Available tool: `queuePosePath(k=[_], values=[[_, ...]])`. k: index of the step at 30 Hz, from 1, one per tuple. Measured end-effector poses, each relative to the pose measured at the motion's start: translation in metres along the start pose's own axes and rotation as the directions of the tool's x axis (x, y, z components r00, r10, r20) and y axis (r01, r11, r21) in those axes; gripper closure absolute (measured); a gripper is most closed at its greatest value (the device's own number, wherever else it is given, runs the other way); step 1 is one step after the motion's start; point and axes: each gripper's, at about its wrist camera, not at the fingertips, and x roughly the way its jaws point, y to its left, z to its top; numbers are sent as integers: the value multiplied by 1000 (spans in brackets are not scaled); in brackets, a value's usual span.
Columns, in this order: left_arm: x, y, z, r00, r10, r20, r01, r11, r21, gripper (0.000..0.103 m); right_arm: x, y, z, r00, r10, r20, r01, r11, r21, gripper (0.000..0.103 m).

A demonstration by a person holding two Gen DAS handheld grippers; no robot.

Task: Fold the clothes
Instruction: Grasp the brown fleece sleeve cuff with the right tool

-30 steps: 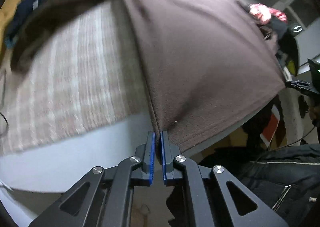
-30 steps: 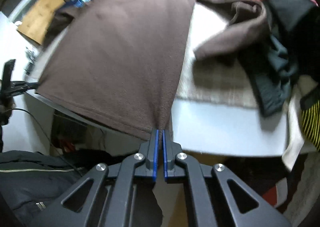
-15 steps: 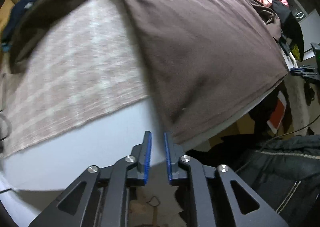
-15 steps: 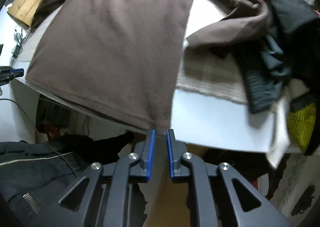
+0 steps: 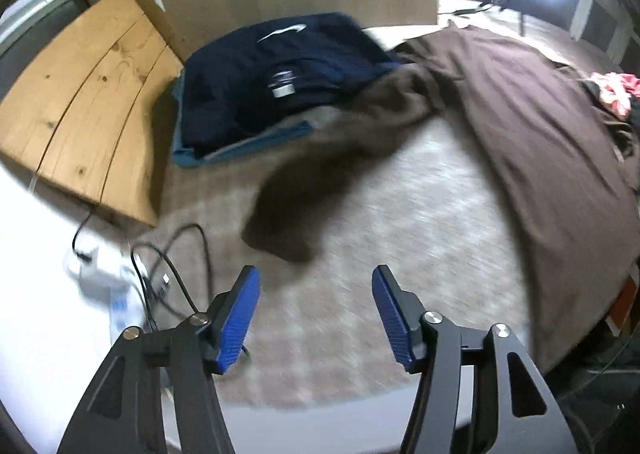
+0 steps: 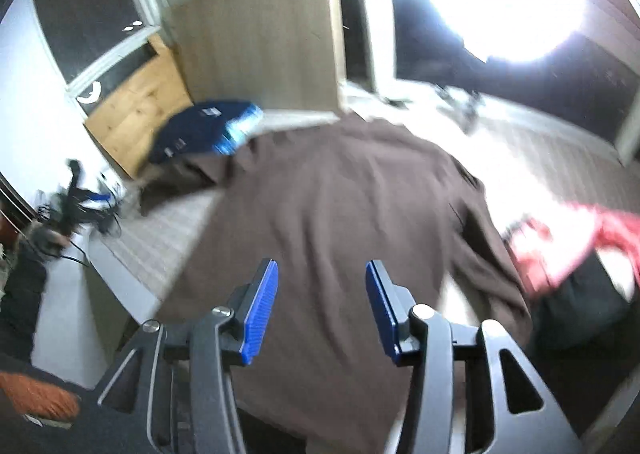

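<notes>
Gaping empty, both grippers (image 5: 316,314) (image 6: 322,308) hover over the brown shirt (image 6: 340,222)

White table (image 5: 48,338) w/ beige mat (image 5: 420,238); brown shirt (image 5: 552,142), navy stack (image 5: 280,70) on mat.

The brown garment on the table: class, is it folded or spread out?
Spread out. The brown garment lies flat across the table, one sleeve trailing sideways; no fold made yet.
</notes>
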Motion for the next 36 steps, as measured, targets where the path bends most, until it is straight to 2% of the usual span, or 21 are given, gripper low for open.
queuePosePath(k=[2, 5, 10, 15, 20, 23, 25, 28, 29, 30, 31, 33, 36], values=[[30, 16, 9, 998, -18, -60, 17, 999, -28, 46, 35, 35, 38, 1000, 17, 0, -17, 998, -54, 57], [56, 29, 10, 993, -60, -98, 57, 998, -35, 46, 89, 92, 68, 997, 71, -25, -74, 984, -160, 57], [84, 40, 10, 986, -115, -117, 113, 993, -27, 46, 184, 202, 95, 977, 162, -140, -204, 902, -380, 57], [80, 47, 4, 981, -180, -76, 176, 983, -50, 46, 265, 306, 107, 942, 210, -264, -326, 764, -557, 55], [54, 61, -19, 979, -205, -1, 203, 970, -133, 46, 327, 389, 98, 906, 191, -379, -416, 577, -703, 53], [45, 65, -31, 980, -200, 23, 201, 963, -178, 46, 356, 417, 89, 897, 147, -416, -431, 490, -757, 52], [42, 66, -38, 981, -192, 31, 194, 960, -201, 46, 374, 428, 83, 884, 123, -451, -456, 445, -771, 51], [40, 66, -42, 982, -186, 27, 187, 955, -230, 46, 390, 431, 74, 863, 97, -495, -489, 402, -774, 53], [37, 67, -43, 983, -184, 26, 185, 953, -241, 46, 392, 429, 73, 861, 95, -499, -493, 396, -775, 57], [40, 67, -42, 982, -186, 27, 187, 950, -251, 46, 391, 424, 74, 856, 111, -505, -503, 403, -764, 78], [43, 67, -40, 982, -188, 28, 189, 947, -261, 46, 387, 417, 77, 846, 138, -516, -522, 417, -744, 95], [48, 67, -37, 980, -195, 30, 195, 940, -280, 46, 378, 402, 79, 827, 183, -532, -553, 435, -710, 94], [47, 63, -31, 972, -232, 45, 235, 929, -285, 46, 361, 377, 71, 814, 215, -540, -575, 434, -693, 95]])
